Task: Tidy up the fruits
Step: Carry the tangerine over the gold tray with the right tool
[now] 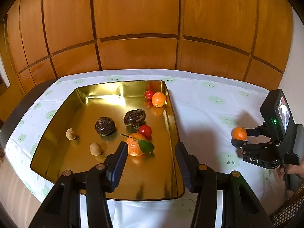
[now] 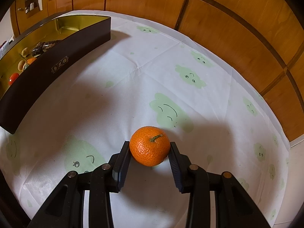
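A gold tray (image 1: 57, 133) holds a leafy mandarin (image 1: 134, 146), two dark passion fruits (image 1: 104, 125) (image 1: 134, 117), two red tomatoes (image 1: 145, 130) (image 1: 149, 94), a small orange (image 1: 158, 99) and two tan longans (image 1: 71, 133) (image 1: 95, 148). My left gripper (image 1: 152, 148) hovers open over the tray's near right part. Its left fingertip is beside the leafy mandarin, and nothing is between its pads. To the right of the tray, my right gripper (image 2: 150, 145) is shut on a stemmed mandarin (image 2: 150, 149) just above the cloth. The left wrist view shows that mandarin (image 1: 239, 133) too.
A white tablecloth (image 2: 133, 60) printed with green cartoon shapes covers the table. The tray's dark outer wall (image 2: 57, 64) stands left of my right gripper. Wooden panelling (image 1: 133, 28) backs the table. A hand (image 1: 292, 171) holds the right gripper, and a wicker surface (image 1: 288, 209) shows at the lower right.
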Action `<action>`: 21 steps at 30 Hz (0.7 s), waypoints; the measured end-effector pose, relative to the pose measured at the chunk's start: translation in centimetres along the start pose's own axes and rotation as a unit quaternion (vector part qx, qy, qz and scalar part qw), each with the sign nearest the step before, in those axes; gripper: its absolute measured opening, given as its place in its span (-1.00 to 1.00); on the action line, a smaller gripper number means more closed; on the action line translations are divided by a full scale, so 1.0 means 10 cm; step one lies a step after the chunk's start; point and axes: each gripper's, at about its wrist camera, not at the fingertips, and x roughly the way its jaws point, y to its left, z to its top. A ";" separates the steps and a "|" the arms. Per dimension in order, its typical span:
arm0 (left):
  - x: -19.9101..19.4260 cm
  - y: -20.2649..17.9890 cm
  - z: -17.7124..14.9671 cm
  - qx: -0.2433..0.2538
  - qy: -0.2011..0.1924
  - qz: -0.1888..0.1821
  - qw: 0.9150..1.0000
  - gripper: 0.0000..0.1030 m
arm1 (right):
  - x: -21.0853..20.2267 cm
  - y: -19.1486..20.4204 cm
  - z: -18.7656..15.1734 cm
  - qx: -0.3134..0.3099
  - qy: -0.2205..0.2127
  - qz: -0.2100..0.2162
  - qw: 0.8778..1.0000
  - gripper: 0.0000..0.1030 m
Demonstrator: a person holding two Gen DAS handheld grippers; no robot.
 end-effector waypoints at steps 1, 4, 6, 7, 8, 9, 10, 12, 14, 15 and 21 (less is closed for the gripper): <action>0.00 0.03 0.00 -0.003 0.000 -0.001 1.000 0.02 | 0.00 0.00 0.00 0.001 0.001 0.001 1.000 -0.23; 0.01 0.16 0.00 -0.017 0.000 0.005 1.000 0.02 | 0.00 -0.01 0.01 0.000 0.006 0.000 1.000 -0.23; 0.01 0.31 0.00 -0.033 0.001 0.014 0.999 0.02 | 0.00 -0.01 0.03 -0.001 0.010 -0.001 1.000 -0.23; 0.01 0.36 0.00 -0.039 0.000 0.019 0.999 0.02 | 0.00 -0.01 0.04 0.001 0.013 -0.001 1.000 -0.23; 0.02 0.44 -0.01 -0.048 0.001 0.026 0.998 0.02 | 0.00 -0.02 0.06 0.003 0.015 0.000 1.000 -0.23; 0.02 0.55 -0.01 -0.061 0.001 0.034 0.998 0.02 | 0.00 -0.02 0.06 0.006 0.018 0.000 1.000 -0.23; 0.02 0.63 -0.02 -0.071 0.001 0.041 0.997 0.02 | -0.01 -0.03 0.08 0.014 0.022 0.002 1.000 -0.23; 0.02 0.83 -0.05 -0.091 0.002 0.059 0.994 0.02 | -0.04 -0.01 0.09 0.021 0.022 0.012 0.999 -0.23; 0.02 0.98 -0.07 -0.106 0.003 0.071 0.992 0.02 | -0.10 0.06 0.11 0.020 0.012 0.019 1.000 -0.23; 0.01 1.07 -0.09 -0.116 0.005 0.079 0.990 0.02 | -0.13 0.10 0.12 0.019 0.007 0.025 0.999 -0.23; 0.01 1.28 -0.18 -0.134 0.006 0.100 0.986 0.02 | -0.38 0.42 0.24 0.014 -0.027 0.073 0.997 -0.23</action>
